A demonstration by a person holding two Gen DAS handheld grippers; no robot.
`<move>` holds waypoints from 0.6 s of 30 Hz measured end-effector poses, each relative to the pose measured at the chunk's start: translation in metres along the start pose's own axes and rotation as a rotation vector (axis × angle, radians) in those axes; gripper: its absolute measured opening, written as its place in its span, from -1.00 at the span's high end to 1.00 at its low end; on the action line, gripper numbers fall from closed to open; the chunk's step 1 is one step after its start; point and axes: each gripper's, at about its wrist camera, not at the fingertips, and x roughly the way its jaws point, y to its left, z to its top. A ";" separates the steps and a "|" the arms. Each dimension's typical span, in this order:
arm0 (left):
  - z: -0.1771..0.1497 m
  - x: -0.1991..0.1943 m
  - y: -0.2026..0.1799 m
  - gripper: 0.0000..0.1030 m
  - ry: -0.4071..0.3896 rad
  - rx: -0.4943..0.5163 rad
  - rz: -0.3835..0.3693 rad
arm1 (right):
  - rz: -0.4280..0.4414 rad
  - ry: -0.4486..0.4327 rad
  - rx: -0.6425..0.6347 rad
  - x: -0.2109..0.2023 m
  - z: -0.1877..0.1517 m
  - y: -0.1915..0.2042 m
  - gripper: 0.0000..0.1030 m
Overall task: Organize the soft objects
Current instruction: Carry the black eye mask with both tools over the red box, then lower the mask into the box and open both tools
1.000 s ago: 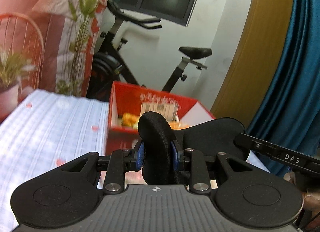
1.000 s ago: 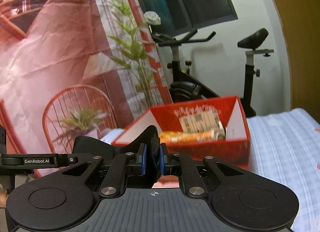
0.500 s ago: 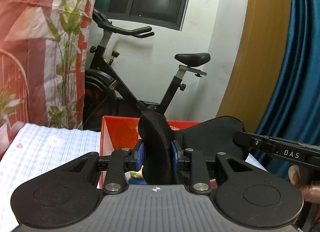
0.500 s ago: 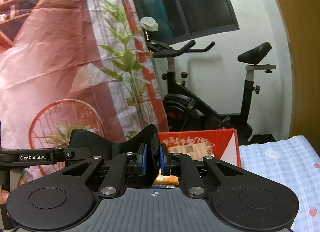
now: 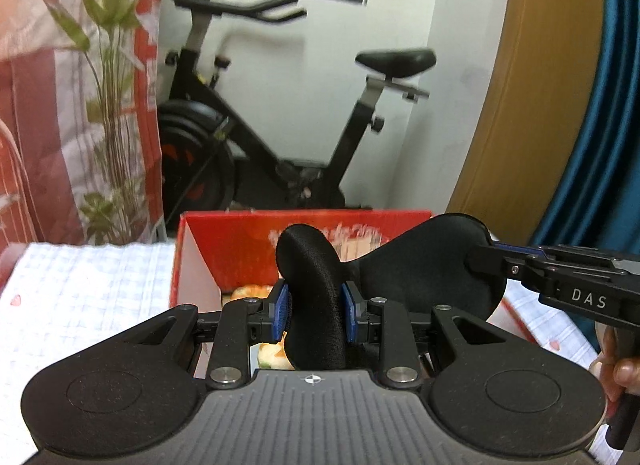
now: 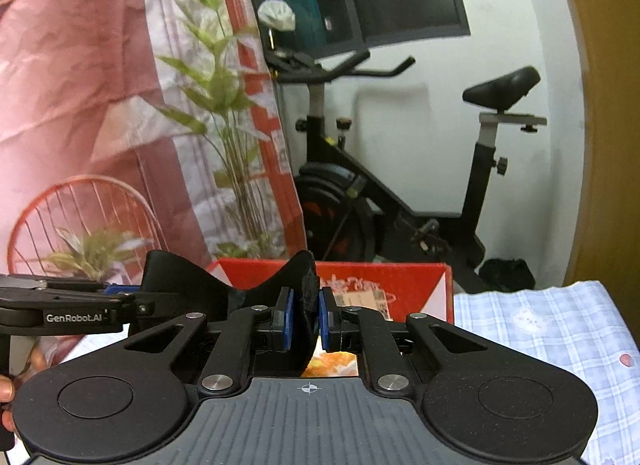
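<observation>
Both tongs grip one black sleep mask (image 5: 424, 265): left tongs (image 5: 314, 311) pinch one padded end, right tongs (image 6: 306, 321) clamp the other. It hangs over the red box (image 5: 240, 241) on the checked bed (image 5: 92, 285). I'd lower level, then release together. Readable: "DAS", "GenRobot.AI".

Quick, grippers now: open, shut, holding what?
Left gripper: shut on one end of the black eye mask.
Right gripper: shut on its other end.
</observation>
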 end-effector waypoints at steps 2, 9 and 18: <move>-0.001 0.008 0.002 0.42 0.030 -0.002 -0.003 | -0.005 0.029 -0.005 0.010 -0.003 -0.001 0.77; -0.004 0.028 0.011 0.42 0.127 -0.023 -0.019 | -0.022 0.126 0.028 0.037 -0.015 -0.011 0.77; -0.012 0.043 0.012 0.42 0.200 -0.017 -0.027 | -0.035 0.213 0.042 0.052 -0.027 -0.013 0.77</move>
